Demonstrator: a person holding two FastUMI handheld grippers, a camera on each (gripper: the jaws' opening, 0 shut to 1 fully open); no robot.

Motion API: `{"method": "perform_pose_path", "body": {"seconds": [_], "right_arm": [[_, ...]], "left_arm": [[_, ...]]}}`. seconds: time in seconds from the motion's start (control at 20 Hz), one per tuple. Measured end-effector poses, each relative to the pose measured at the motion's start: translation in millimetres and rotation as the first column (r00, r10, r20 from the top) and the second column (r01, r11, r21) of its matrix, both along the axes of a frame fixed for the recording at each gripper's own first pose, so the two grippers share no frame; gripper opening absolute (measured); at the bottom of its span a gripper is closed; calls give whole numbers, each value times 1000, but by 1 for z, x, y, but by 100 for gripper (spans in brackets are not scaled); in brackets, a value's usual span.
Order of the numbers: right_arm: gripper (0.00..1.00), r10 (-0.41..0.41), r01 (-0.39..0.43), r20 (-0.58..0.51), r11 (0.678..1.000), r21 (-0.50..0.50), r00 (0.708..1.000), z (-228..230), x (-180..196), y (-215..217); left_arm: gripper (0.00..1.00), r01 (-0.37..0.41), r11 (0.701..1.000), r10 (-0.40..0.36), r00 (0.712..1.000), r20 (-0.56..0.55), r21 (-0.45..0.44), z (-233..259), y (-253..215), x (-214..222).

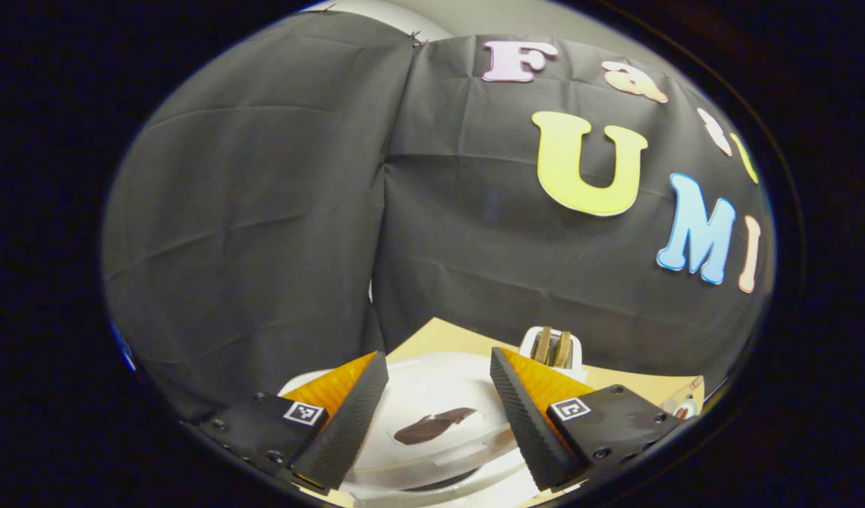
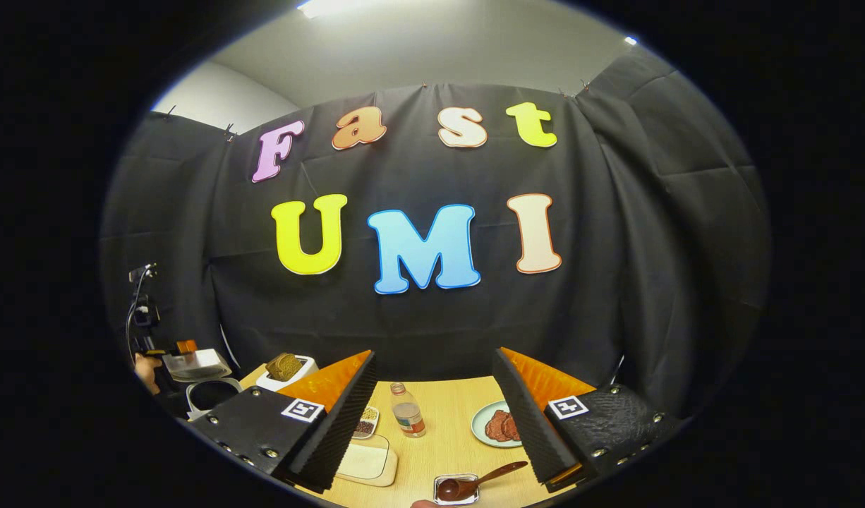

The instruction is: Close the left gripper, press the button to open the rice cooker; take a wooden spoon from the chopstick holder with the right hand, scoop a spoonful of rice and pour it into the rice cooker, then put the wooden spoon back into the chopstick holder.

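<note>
Over the white rice cooker [image 1: 432, 416] the left gripper [image 1: 438, 395] hangs wide open, gripping nothing; right gripper [image 2: 432, 395] equally spread and empty above the wooden spoon [image 2: 478, 483]

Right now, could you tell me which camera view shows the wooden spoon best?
The right gripper view: the wooden spoon lies in plain sight, its bowl in a small container on the table, handle slanting up to the right, between the right gripper's open fingers. I can't make out the spoon in the left gripper view.
</note>
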State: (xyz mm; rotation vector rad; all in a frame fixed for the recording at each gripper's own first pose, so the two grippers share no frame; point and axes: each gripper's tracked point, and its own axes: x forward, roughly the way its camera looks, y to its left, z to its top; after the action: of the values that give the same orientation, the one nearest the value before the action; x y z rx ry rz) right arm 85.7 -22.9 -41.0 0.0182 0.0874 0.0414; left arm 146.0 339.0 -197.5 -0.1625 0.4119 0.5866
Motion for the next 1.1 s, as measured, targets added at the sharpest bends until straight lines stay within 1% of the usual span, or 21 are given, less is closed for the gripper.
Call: {"method": "perform_pose_path", "body": {"seconds": [0.05,0.2,0.25,0.3,0.35,0.5,0.55,0.6,0.65,0.75,0.8,0.85,0.9,1.1], "right_arm": [[100,-1,1,-2,1000,-3,1000,-1,-2,-1],[100,-4,4,-10,1000,-7,1000,-3,-5,-4],[100,-6,6,-13,1000,-6,1000,-4,-6,-4],[100,-7,7,-14,1000,-5,1000,-4,-7,-4],[100,-8,8,-15,1000,-4,1000,-4,-9,-5],[100,-10,10,-19,1000,-5,1000,-5,-11,-5],[100,-10,10,-21,1000,-2,1000,-6,-12,-4],[100,-10,10,-23,1000,0,1000,-6,-12,-4],[100,-10,10,-25,1000,1,1000,-7,-13,-3],[100,-12,12,-24,1000,1,1000,-6,-15,-4],[100,-13,13,-24,1000,0,1000,-6,-15,-4],[100,-13,13,-24,1000,-1,1000,-5,-16,-4],[100,-15,15,-25,1000,-3,1000,-6,-17,-4],[100,-12,12,-32,1000,7,999,-8,-21,-2]], "left_arm": [[100,5,1000,-5,1000,-7,-9,-8,-6,-2],[100,11,998,-14,998,-55,-58,-42,-19,-14],[100,19,999,-22,998,-63,-40,-46,-20,-14],[92,26,999,-28,997,-72,-27,-49,-22,-15],[95,32,999,-34,996,-83,-25,-53,-24,-15],[96,39,999,-42,994,-105,-36,-57,-27,-18],[95,45,999,-48,992,-116,-29,-59,-27,-20],[93,52,998,-55,990,-132,-24,-64,-27,-21],[96,59,998,-61,987,-148,-21,-70,-27,-23],[96,71,997,-75,981,-178,-28,-89,-28,-29],[92,74,997,-80,978,-191,-38,-98,-36,-31],[92,76,996,-84,976,-202,-45,-103,-38,-32],[96,82,996,-89,974,-207,-42,-105,-37,-34],[98,100,994,-107,968,-226,-40,-105,-39,-32]]}}
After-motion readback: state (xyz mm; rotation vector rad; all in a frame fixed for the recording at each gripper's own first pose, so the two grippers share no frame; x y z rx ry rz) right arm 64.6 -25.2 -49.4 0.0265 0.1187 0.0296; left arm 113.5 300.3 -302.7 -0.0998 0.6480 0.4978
